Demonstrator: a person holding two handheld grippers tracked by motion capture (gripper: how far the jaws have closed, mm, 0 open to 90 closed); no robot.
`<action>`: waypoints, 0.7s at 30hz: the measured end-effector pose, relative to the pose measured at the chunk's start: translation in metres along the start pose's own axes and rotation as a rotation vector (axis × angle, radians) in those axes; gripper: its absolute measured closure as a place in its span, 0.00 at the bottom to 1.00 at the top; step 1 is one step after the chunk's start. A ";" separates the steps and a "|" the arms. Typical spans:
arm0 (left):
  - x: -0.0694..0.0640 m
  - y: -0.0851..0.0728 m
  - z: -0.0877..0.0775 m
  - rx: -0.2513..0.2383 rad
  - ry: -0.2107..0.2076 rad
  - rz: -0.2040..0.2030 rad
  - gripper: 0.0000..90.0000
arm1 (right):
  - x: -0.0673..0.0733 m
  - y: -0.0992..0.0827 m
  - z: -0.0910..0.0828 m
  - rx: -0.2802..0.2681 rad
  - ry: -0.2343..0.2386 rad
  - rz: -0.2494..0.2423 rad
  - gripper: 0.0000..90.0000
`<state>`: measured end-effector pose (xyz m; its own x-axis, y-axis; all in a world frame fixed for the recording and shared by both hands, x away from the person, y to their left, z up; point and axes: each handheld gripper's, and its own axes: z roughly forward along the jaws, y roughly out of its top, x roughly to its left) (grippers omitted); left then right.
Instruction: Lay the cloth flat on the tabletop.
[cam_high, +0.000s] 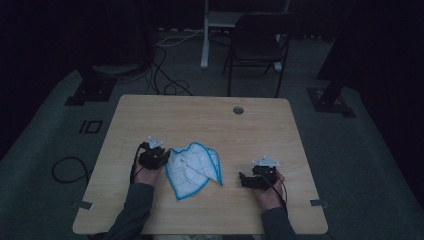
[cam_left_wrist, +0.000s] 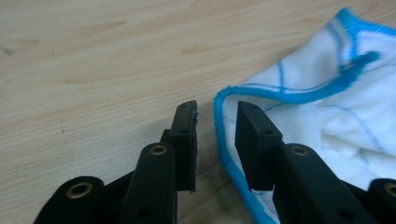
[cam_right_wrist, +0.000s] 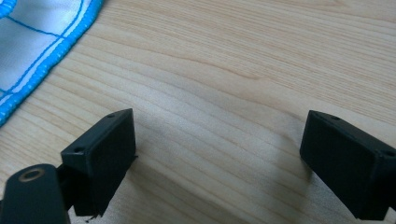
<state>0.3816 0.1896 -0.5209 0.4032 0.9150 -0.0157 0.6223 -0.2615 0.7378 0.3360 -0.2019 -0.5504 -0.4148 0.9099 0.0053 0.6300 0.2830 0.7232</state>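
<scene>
A white cloth (cam_high: 193, 169) with a bright blue edge lies crumpled on the wooden table (cam_high: 200, 120). From the middle of the table, the cloth sits at about 6 o'clock, on the side close to the person. It is partly folded over itself, and thin blue lines cross it like a grid.

The left gripper (cam_high: 154, 157) sits at 9 o'clock from the cloth, right at its edge. In the left gripper view, its jaws stand a little apart, and the blue edge of the cloth (cam_left_wrist: 299, 140) runs up between them. The pads do not squeeze the cloth.

The right gripper (cam_high: 257, 176) is at 3 o'clock from the cloth, a bit away from it. Its jaws are wide apart over bare wood and hold nothing. A corner of the cloth (cam_right_wrist: 42, 46) shows at 10 o'clock in the right gripper view.

The table is light wood with a small round hole (cam_high: 238, 110) near its far edge. The room is dark. A black chair (cam_high: 257, 47) stands at 12 o'clock behind the table, and cables (cam_high: 165, 80) lie on the grey floor.
</scene>
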 end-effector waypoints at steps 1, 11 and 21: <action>-0.001 0.001 -0.003 -0.012 0.000 -0.001 0.76 | 0.000 0.000 0.000 0.000 0.000 0.000 0.12; -0.016 0.014 -0.015 -0.059 -0.045 0.056 0.72 | 0.000 0.000 0.000 0.000 0.000 0.000 0.12; -0.042 0.025 -0.008 -0.044 -0.110 0.156 0.70 | 0.000 0.000 0.000 0.000 0.001 -0.001 0.12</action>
<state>0.3752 0.1473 -0.4961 0.5649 0.8246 0.0295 0.5175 -0.3819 0.7657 0.3360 -0.2018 -0.5504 -0.4157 0.9095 0.0052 0.6298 0.2837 0.7231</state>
